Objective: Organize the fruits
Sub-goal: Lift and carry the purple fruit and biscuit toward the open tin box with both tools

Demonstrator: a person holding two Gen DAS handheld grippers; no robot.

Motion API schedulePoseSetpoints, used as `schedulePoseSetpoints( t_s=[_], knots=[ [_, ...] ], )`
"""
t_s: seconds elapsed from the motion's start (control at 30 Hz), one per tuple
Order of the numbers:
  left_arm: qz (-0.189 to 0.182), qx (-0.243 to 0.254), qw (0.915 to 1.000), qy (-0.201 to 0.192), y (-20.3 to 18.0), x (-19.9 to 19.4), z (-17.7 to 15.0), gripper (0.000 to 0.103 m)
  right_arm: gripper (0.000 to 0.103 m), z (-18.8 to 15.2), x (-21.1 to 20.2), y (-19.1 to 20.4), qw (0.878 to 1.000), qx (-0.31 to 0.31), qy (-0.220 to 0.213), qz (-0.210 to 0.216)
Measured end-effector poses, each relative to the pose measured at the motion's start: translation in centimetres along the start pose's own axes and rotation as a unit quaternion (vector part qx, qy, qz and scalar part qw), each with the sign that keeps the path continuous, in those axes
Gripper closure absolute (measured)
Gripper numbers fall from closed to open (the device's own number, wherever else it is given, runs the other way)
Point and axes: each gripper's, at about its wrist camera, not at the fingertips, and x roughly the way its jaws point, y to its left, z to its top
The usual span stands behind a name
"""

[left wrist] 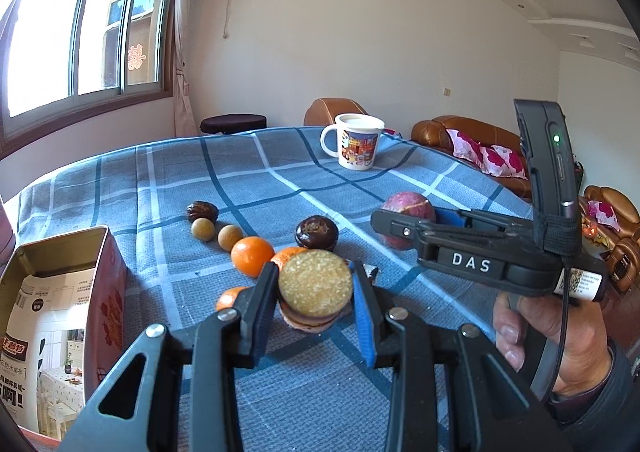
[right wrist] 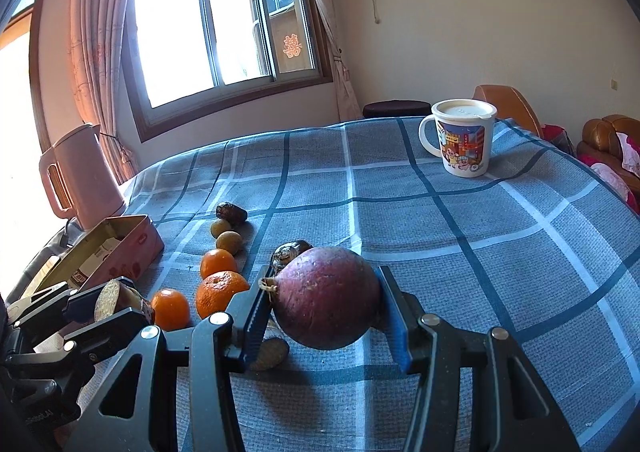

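Purple-red and round, the big fruit (right wrist: 326, 298) sits clamped in the right claw (right wrist: 324, 312), while the left claw (left wrist: 316, 292) is clamped on a cut piece with a sugary yellow face (left wrist: 315, 284).

Both are held just above the checked blue cloth of the worktop (right wrist: 460, 236), toward its near edge. Left of the big fruit, three oranges (right wrist: 218, 262) lie in a loose row on the cloth, and beyond them two small tan fruits (right wrist: 229, 242) and a dark wrinkled one (right wrist: 231, 211) carry the line on toward the far edge. Another dark fruit (left wrist: 317, 232) lies just behind the big one. An open red tin (right wrist: 120, 248) stands at the worktop's left edge beside a pink kettle (right wrist: 80, 176); a lidded cartoon mug (right wrist: 464, 140) stands well apart near the far right corner.
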Motion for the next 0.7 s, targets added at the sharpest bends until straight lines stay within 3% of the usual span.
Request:
schedulePoseSetpoints(
  t_s=[0.7],
  knots=[
    [0.020,-0.001,0.9995,-0.024,0.4,-0.8,0.4,0.066,0.051,-0.1,-1.2,0.1,0.999,-0.006,-0.037,0.009]
  ],
)
